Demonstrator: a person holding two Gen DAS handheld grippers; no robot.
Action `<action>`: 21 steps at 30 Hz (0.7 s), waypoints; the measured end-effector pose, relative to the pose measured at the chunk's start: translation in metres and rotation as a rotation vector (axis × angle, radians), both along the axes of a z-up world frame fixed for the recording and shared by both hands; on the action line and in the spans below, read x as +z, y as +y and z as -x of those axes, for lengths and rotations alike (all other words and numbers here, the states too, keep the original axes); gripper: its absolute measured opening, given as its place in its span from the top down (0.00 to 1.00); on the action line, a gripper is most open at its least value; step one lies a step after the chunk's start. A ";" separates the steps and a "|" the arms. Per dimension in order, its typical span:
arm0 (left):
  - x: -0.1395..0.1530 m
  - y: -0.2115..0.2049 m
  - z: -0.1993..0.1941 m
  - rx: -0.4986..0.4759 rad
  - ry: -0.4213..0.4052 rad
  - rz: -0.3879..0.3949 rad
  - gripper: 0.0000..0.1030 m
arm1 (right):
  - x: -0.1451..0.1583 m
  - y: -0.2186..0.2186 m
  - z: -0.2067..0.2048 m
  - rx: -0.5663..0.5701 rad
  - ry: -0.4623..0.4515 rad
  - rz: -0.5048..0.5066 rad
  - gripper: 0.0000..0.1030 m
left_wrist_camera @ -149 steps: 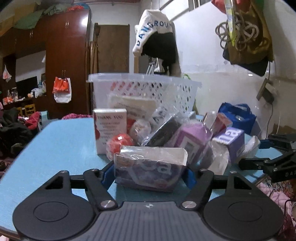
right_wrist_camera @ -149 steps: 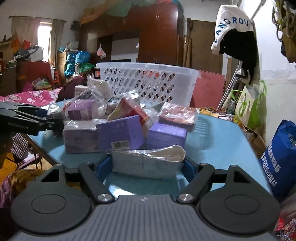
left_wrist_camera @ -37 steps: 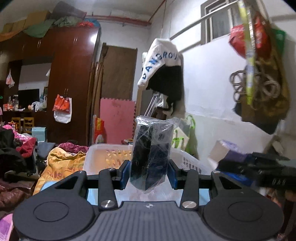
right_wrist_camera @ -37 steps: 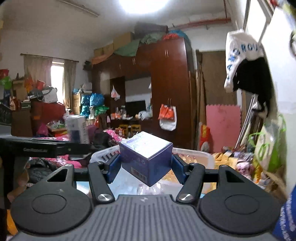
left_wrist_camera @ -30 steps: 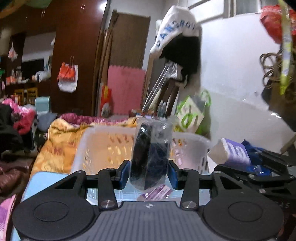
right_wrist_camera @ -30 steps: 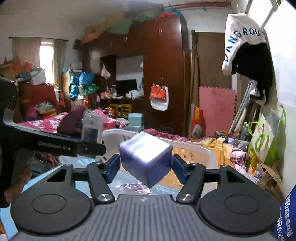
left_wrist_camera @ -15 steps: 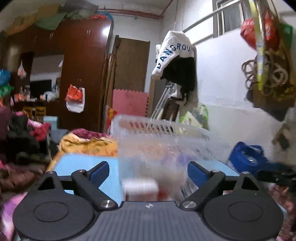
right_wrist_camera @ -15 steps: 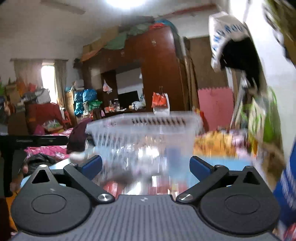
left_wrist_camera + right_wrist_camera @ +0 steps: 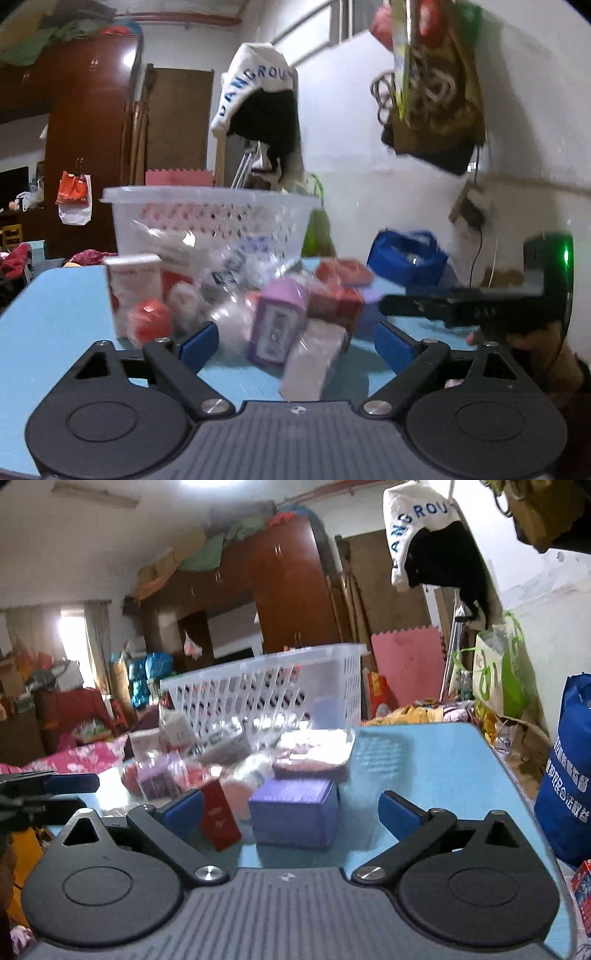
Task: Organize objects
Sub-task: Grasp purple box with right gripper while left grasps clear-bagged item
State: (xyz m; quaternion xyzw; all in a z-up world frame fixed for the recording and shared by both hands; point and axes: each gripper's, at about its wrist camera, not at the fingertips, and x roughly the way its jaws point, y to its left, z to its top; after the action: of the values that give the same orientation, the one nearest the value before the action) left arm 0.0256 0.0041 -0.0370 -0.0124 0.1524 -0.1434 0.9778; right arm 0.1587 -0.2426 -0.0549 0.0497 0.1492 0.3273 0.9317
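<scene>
Left gripper [image 9: 295, 341]: jaws spread wide, nothing gripped; a purple carton [image 9: 277, 325] and a wrapped white packet [image 9: 312, 363] are seen between the blue pads without being touched. Right gripper [image 9: 291, 808]: jaws likewise spread wide and empty; a purple box [image 9: 294, 818] and a red carton [image 9: 220, 819] are framed between its pads, apart from both. Blue tabletop [image 9: 436, 760]: a heap of boxed and bagged goods is carried near its middle, blurred in part. White perforated basket [image 9: 208, 218]: set upright on the tabletop just behind the heap; contents cannot be told. White and red box [image 9: 133, 291]: stood upright at the heap's left edge, a red ball [image 9: 150, 322] touching its front.
</scene>
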 end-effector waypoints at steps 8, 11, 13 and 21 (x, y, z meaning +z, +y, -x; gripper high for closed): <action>-0.027 -0.012 0.004 0.014 0.009 -0.056 0.10 | -0.013 0.017 0.004 -0.042 -0.036 0.066 0.18; -0.032 -0.012 0.004 0.022 -0.003 -0.059 0.10 | -0.017 0.021 0.003 -0.022 -0.028 0.079 0.26; -0.033 -0.015 0.002 0.031 -0.007 -0.059 0.12 | -0.018 0.021 0.005 -0.034 -0.036 0.087 0.38; -0.039 -0.025 -0.002 0.028 0.006 -0.098 0.60 | -0.015 0.008 0.015 -0.018 -0.044 0.067 0.42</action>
State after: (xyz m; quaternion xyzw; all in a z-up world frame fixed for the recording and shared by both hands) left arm 0.0274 -0.0210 -0.0763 0.0332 0.1619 -0.1218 0.9787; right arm 0.1438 -0.2348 -0.0696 0.0126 0.1390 0.3148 0.9388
